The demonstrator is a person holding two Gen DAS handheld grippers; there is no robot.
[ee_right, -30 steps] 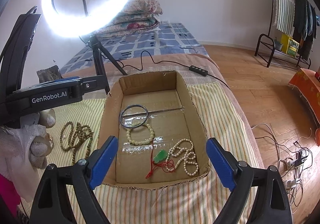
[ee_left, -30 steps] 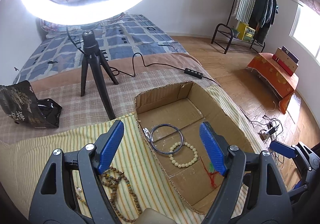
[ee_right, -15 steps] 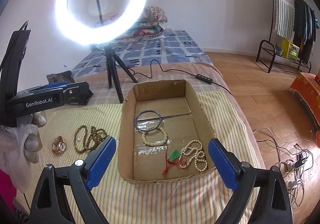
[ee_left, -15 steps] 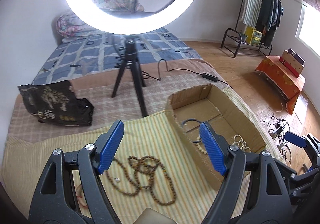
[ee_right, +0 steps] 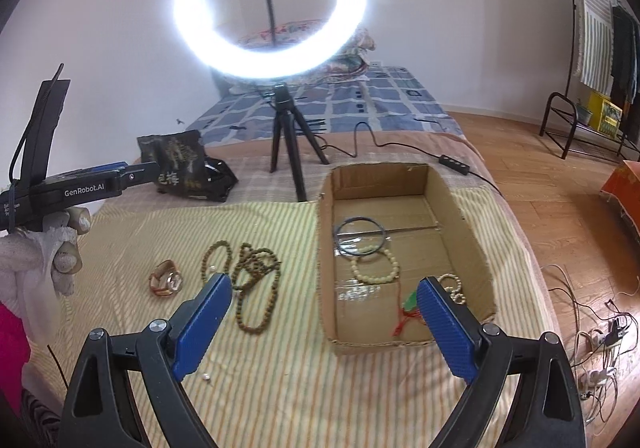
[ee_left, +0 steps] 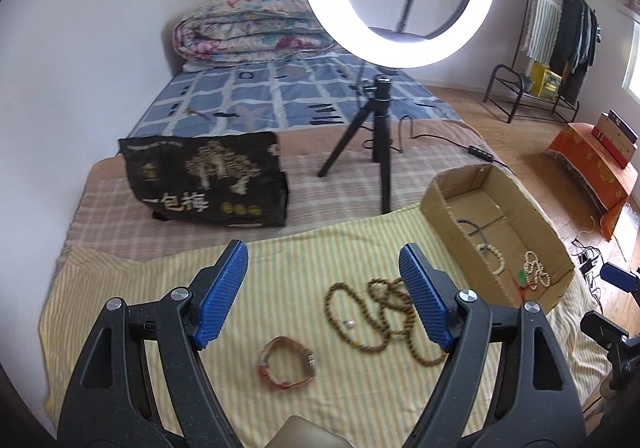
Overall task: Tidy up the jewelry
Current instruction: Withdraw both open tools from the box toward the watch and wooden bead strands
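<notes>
**Both grippers empty, loose beads next in line**

My left gripper [ee_left: 322, 296] hangs over the striped cloth [ee_left: 280, 280] with its blue pads spread wide and nothing between them. My right gripper [ee_right: 324, 324] is just as wide and just as empty.

The long brown bead strand [ee_left: 384, 312] lies coiled on the cloth, partly behind my left gripper's right pad at about 3 o'clock. I judge it light, floppy and prone to trailing, so I'd pinch a bunched part of the coil, not one loose loop. The small reddish bracelet [ee_left: 286, 364] sits at 6 o'clock from the pads, apart from the strand; it looks stiffer, so one side of the band should do. A tiny pale bead [ee_right: 206, 377] sits near my right gripper's left pad and is easy to lose.

The cardboard box [ee_right: 326, 248] at 2 o'clock already holds a dark bangle [ee_right: 360, 236], a cream bracelet [ee_right: 376, 266] and more. Its near wall could snag a dangling strand. The ring light tripod [ee_left: 378, 144] and black bag [ee_left: 204, 180] stand well behind.
</notes>
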